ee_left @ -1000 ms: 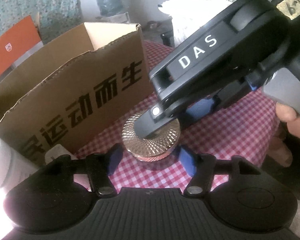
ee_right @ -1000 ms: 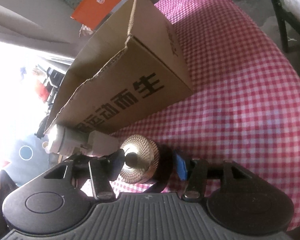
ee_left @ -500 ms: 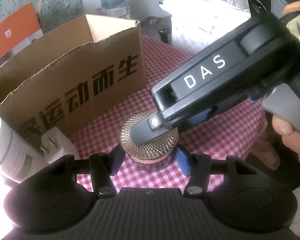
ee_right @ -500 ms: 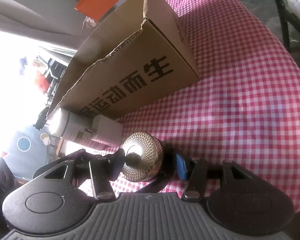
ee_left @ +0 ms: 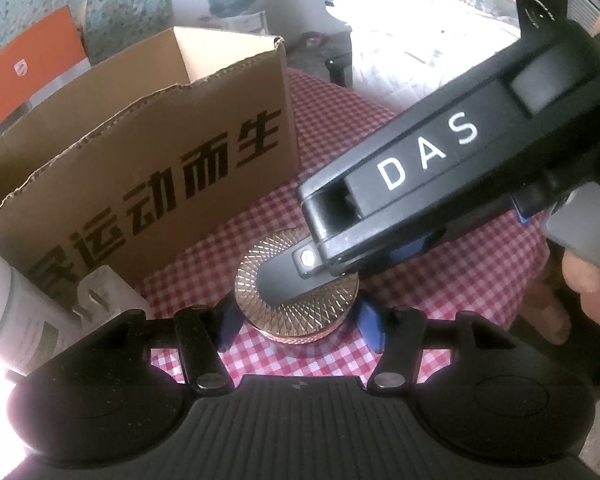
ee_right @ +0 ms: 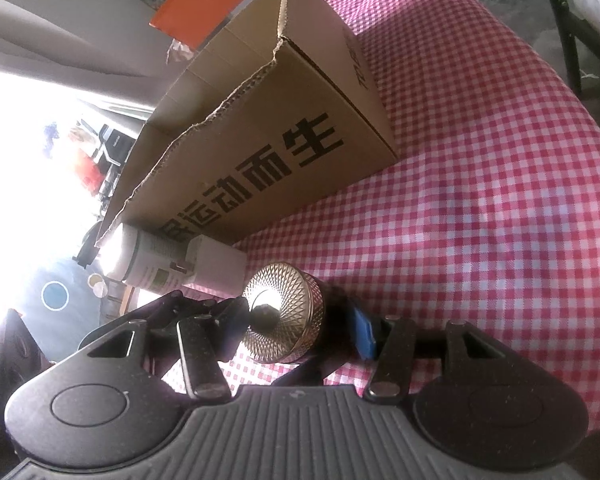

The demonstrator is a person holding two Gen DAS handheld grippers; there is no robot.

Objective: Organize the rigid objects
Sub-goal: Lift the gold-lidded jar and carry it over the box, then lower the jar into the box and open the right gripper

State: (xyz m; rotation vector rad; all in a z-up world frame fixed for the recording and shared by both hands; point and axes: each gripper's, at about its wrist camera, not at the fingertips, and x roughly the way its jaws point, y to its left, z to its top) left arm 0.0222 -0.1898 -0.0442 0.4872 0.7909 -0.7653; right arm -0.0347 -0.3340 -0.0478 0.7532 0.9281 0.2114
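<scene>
Cardboard box (ee_left: 148, 152) stands at left; the gold jar (ee_left: 300, 312) now sits higher between both tools. Left tool (ee_left: 296, 330) brackets it, spread; right tool (ee_right: 296, 330) looks pinched on it, ready for boxing.

There is one big cardboard box (ee_left: 148, 152) and one shiny round gold jar (ee_left: 296, 304). There is one white bottle (ee_right: 140, 260) and one small white box (ee_right: 216, 268). There is one orange box (ee_left: 24, 76) too.

Jar (ee_left: 300, 304) top half-hidden beneath tongs (ee_left: 404, 248)
</scene>
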